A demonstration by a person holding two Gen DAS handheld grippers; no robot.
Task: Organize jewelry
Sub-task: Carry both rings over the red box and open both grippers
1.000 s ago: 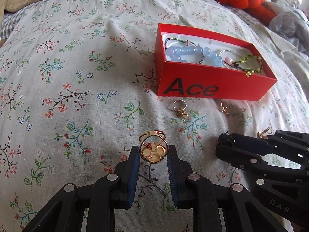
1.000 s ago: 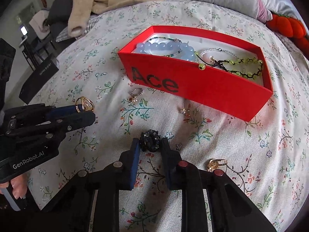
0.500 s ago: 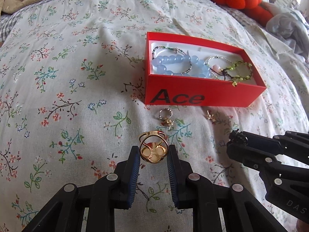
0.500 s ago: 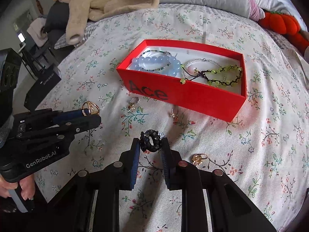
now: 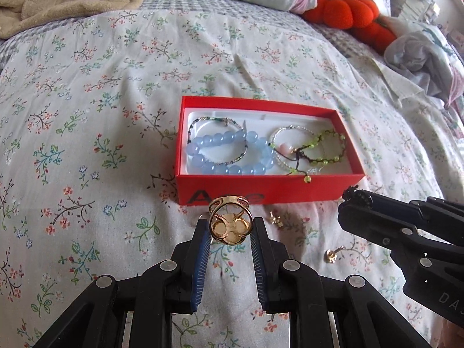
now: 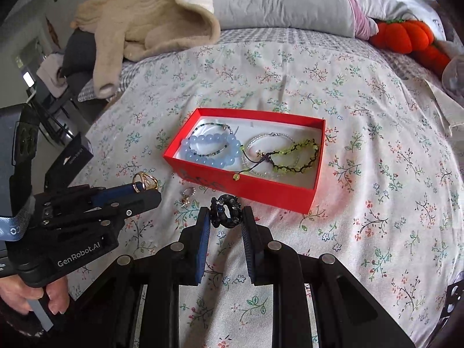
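My left gripper (image 5: 230,226) is shut on a gold ring (image 5: 230,222), held above the bedspread just in front of the red box (image 5: 269,189). My right gripper (image 6: 225,213) is shut on a black beaded ring (image 6: 226,211), also held in the air in front of the red box (image 6: 246,187). The box holds a blue bead bracelet (image 5: 232,156), a green and black cord bracelet (image 5: 324,148) and thin bead bracelets. The right gripper shows at the right of the left wrist view (image 5: 355,198); the left gripper shows at the left of the right wrist view (image 6: 142,187).
Small gold pieces lie on the floral bedspread near the box: one (image 5: 274,219) by its front wall, one (image 5: 332,255) nearer me, another (image 6: 187,195) left of the box. A beige blanket (image 6: 150,26), pillows and an orange plush (image 5: 348,11) lie at the far edge.
Both grippers have risen and pulled back from the bedspread with their rings; the box now sits lower and smaller in both views, and its inside shows more fully.
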